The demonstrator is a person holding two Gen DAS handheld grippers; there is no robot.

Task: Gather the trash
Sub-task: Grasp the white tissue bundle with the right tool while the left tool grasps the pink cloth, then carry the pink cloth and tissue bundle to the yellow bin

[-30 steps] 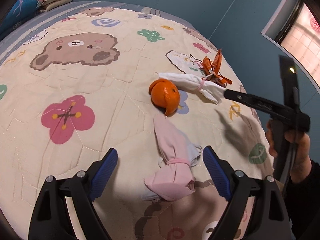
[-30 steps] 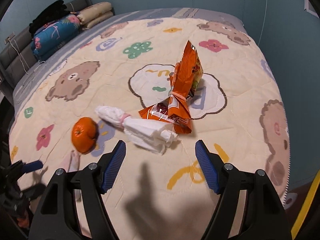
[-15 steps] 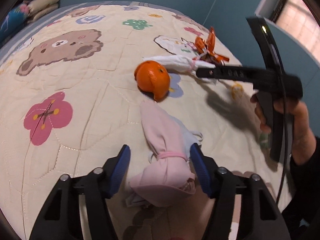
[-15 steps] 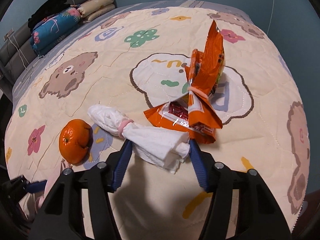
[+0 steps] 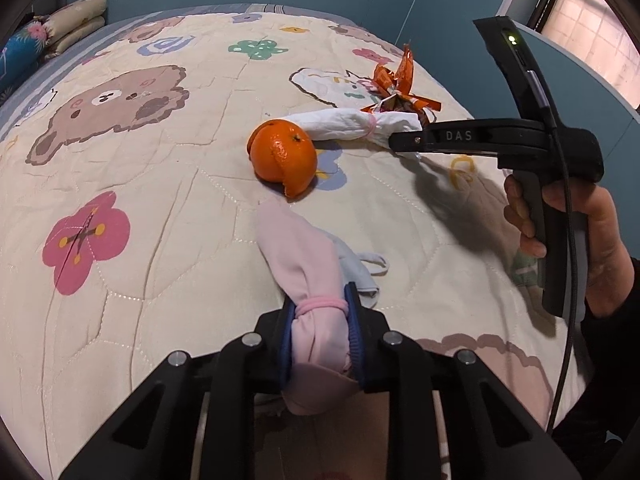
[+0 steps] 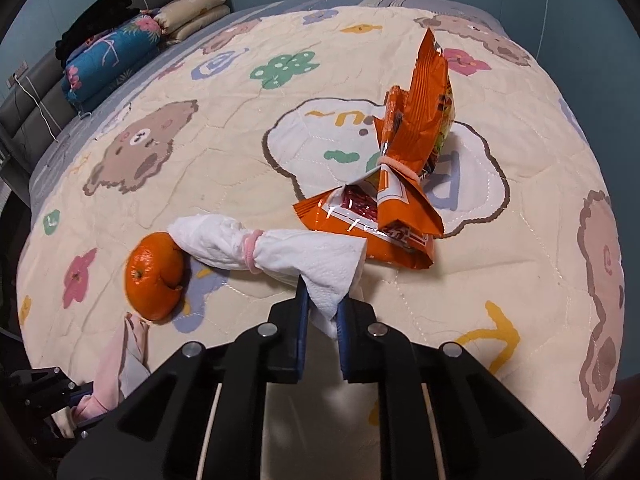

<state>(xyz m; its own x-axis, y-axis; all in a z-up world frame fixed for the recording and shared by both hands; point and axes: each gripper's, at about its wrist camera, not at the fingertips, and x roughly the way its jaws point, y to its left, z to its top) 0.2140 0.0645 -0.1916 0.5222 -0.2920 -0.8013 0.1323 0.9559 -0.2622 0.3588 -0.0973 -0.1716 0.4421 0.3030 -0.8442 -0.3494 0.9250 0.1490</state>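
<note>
I have a piece of trash in each tool. My left gripper (image 5: pixel 320 336) is closing on the pink bundle (image 5: pixel 308 276), its blue pads pressing both sides just below the pink band tied round its middle. I take it there because the band has drawn the cloth into a narrow, firm waist, which should slip less than the loose ends. The far end of the bundle lies on the quilt (image 5: pixel 160 184), pointing towards the orange (image 5: pixel 285 157).

My right gripper (image 6: pixel 322 320) is pressed together on the near corner of the white tissue bundle (image 6: pixel 272 254), with the paper pinched between the pads. I grip the loose flap because it is the part nearest to me and thin enough to clamp flat. The bundle has its own pink band, and its far left end touches the orange. Its right side lies against the orange snack bag (image 6: pixel 404 184), which stands crumpled and tied on the quilt just beyond.

So two pieces are gripped and not yet lifted, while the orange and the snack bag lie free. My guess is that the tissue may tear or drag the orange when it rises, so a slow lift seems wise.
</note>
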